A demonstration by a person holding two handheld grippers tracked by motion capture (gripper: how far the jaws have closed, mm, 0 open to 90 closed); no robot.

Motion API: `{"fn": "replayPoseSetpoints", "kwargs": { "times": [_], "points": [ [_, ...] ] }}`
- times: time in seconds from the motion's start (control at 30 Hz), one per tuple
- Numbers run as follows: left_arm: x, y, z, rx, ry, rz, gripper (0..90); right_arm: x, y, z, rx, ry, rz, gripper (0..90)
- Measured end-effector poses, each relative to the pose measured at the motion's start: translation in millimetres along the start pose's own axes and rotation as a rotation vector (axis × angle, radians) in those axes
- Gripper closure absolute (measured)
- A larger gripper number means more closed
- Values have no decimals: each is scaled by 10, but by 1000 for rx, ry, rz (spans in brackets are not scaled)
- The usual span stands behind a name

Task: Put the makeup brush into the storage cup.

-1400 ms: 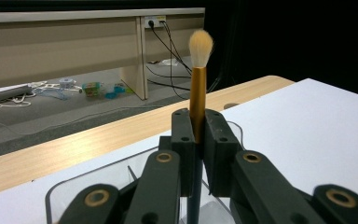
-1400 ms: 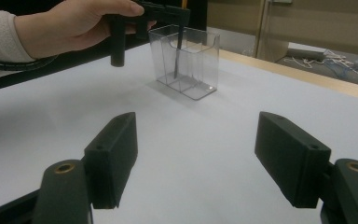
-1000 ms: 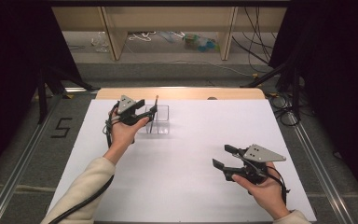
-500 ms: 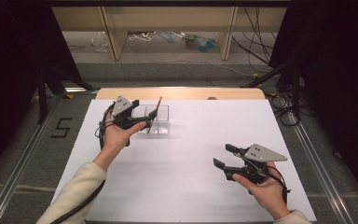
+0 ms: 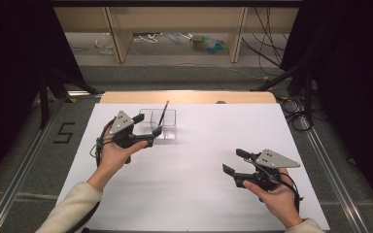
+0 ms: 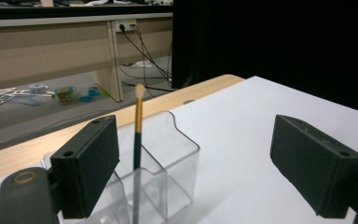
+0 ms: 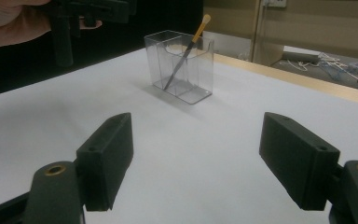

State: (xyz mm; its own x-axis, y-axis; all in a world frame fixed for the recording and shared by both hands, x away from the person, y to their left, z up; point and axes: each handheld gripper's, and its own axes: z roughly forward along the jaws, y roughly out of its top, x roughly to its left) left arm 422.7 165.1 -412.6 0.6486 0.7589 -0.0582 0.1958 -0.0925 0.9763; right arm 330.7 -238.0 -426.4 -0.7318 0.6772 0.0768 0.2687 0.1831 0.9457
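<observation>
The left tool (image 5: 146,125) has just let go of the brush (image 5: 163,113): its jaws have been opening and now stand wide apart with nothing pressed between them, and the hand has drawn back toward the left of the high view, away from the clear holder (image 5: 159,122). The brush is now on its own, standing tilted in the holder at the upper middle of the high view, bristle tip up and leaning against the rim. In the left gripper view the brush (image 6: 137,135) rises from a compartment of the clear holder (image 6: 168,163) just right of the left-hand jaw, free of both pads. That reads as the placing step done, with the brush delivered and the left hand clearing off. The right tool (image 5: 238,162) sits at the lower right of the high view, released as well, its jaws having eased a little wider and holding nothing; in its own view the clear holder (image 7: 181,65) and the brush (image 7: 186,49) stand ahead in the upper middle, with the left hand (image 7: 9,21) at the upper left. The white counter (image 5: 204,194) between the right tool and the holder is bare, so nothing blocks a reach. Beyond the counter's far edge lie cables and bits of clutter on the floor (image 5: 175,53), well apart from the work.
</observation>
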Motion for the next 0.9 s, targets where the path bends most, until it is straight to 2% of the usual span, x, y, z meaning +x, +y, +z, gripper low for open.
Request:
{"fn": "replayPoseSetpoints", "kwargs": {
  "times": [0.2, 0.23, 0.27, 0.33, 0.63, 0.67, 0.7, 0.73, 0.83, 0.87, 0.9],
  "points": [
    [-75, -60, -87, 6, -24, 14, 155, -2, -1, -1, -5, -7, 2, 268],
    [-87, -70, -102, 9, -27, 12, 155, -6, -4, 4, -10, 8, 8, 268],
    [-104, -85, -130, 10, -35, 20, 155, -23, -3, 9, -25, -2, -18, 268],
    [-119, -93, -144, 7, -35, 14, 155, -22, -3, 12, -31, -2, -16, 269],
    [-198, -130, -277, 1, -69, 48, 156, -29, -4, 12, -29, -5, -15, 269],
    [-211, -133, -288, -2, -73, 40, 156, -14, -4, 6, -16, 3, 9, 269],
    [-221, -134, -299, -3, -75, 40, 156, -14, -4, 6, -16, 3, 9, 269],
    [-229, -135, -310, -6, -80, 47, 156, -26, -2, 8, -26, -4, -10, 269],
    [-258, -147, -344, -3, -85, 51, 156, -32, 3, -5, -17, -14, -21, 269],
    [-263, -153, -355, -2, -88, 54, 156, -18, 2, -11, -2, -8, 3, 269],
    [-269, -158, -367, -1, -88, 55, 156, -19, 2, -11, -3, -8, 3, 269]
  ]
}}
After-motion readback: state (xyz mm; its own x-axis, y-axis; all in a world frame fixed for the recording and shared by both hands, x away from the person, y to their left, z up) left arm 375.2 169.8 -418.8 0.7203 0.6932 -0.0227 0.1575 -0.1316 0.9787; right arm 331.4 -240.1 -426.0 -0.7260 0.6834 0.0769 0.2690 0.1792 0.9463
